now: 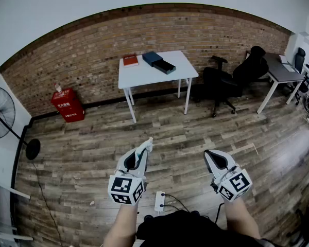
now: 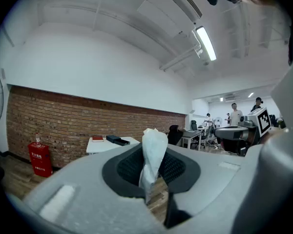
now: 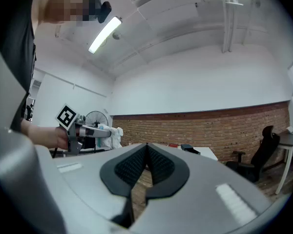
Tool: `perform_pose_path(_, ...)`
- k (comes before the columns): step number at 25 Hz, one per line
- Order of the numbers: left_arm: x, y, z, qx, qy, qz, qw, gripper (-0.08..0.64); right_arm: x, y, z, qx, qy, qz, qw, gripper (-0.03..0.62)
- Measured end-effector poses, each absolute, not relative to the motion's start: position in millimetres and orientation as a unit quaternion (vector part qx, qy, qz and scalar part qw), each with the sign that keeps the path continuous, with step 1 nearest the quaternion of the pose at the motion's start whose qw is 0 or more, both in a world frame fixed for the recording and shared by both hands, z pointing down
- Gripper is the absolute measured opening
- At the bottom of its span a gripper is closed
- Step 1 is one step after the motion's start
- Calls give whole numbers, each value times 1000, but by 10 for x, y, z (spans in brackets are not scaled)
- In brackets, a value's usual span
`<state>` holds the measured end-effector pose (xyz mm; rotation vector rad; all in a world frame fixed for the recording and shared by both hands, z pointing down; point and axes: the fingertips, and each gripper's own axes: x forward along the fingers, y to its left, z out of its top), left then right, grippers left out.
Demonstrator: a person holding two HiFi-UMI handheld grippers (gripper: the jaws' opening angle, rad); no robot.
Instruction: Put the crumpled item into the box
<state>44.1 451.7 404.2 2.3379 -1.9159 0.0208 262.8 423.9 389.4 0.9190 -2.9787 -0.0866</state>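
The crumpled item (image 1: 146, 148) is a white wad of paper or plastic, and it sticks up from the tips of my left gripper (image 1: 142, 157), which is shut on it. In the left gripper view the wad (image 2: 154, 143) stands pinched between the dark pads. My right gripper (image 1: 212, 156) is held level beside it, shut with nothing in it (image 3: 146, 151). The right gripper view also shows the left gripper (image 3: 90, 131) with the wad (image 3: 112, 135). Far ahead, a white table (image 1: 144, 75) carries a blue box (image 1: 152, 58), a dark tray-like box (image 1: 165, 66) and a red book (image 1: 130, 60).
The floor is wood planks with a brick wall behind. A red fire-equipment box (image 1: 68, 105) stands at the wall, a fan (image 1: 0, 113) at the left. Black office chairs (image 1: 221, 84) and a desk (image 1: 279, 72) are to the right. A power strip (image 1: 159, 200) lies near my feet.
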Motion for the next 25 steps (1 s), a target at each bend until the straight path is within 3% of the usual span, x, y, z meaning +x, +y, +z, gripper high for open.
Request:
perform_pose_path(10,296,4716,4154,769,-635,-5,73,66,2340,4466,4063,269,-963,-14,29,-2)
perform_pose_path(25,-893,5468,4569,757,-642,-3,121,66,843,5197,4462,190,-979,42,66,0)
